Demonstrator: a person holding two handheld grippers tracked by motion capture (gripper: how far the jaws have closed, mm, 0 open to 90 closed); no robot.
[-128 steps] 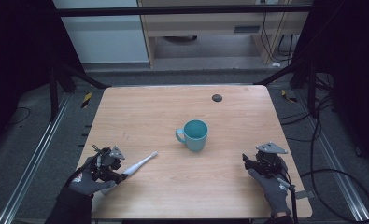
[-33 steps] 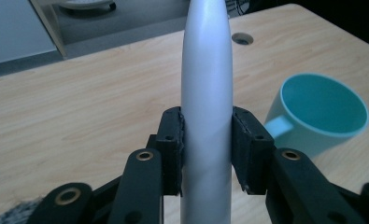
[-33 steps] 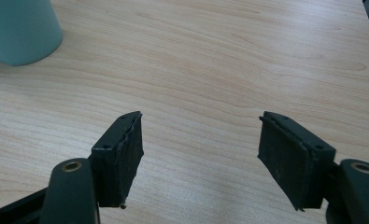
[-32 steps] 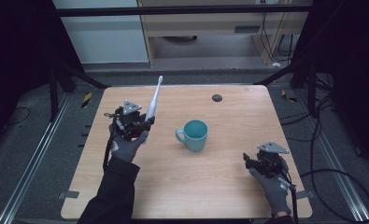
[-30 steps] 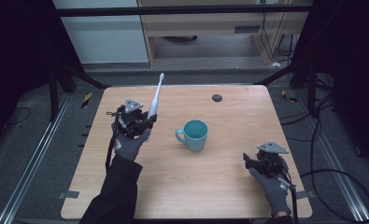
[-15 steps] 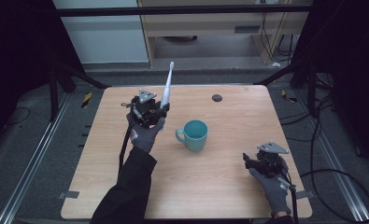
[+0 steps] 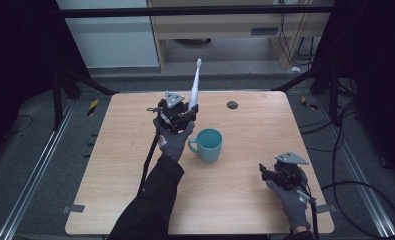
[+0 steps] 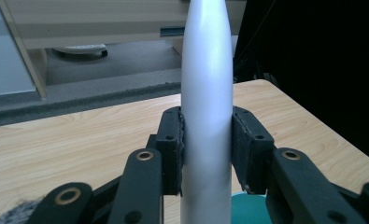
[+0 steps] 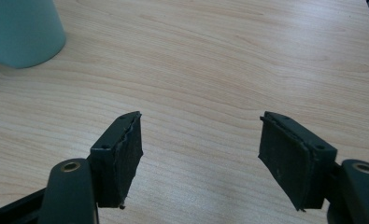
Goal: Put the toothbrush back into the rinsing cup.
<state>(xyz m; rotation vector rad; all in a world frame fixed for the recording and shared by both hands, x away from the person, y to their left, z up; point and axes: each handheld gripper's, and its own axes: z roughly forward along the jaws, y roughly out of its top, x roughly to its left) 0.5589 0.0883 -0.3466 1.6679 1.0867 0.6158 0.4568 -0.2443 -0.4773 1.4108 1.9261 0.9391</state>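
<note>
Since 4.3 s ago the electric toothbrush has left its spot low at the left of the tabletop and risen toward the upper middle of the high view; over the last 0.5 s it shifted further right, toward the mug.

Toothbrush: white, held near upright, head tilted up and slightly right, past the far table edge in the high view. Handle clamped low between the 2 jaws of the left gripper. In the left gripper view the handle fills the centre, both pads pressed flat on its sides.

Teal mug: just right of and below the gripper in the high view, handle to the left, mouth up, apparently empty. Its rim shows at the bottom of the left gripper view, under the toothbrush base.

Right gripper: lower right of the table, jaws spread wide around nothing, bare wood between them; mug's side at upper left there.

Small dark round object near the far table edge, untouched.

Progress, judged: pick-up and carry done; toothbrush not yet over the mug mouth. Left: move right, lower base into mug, release.
</note>
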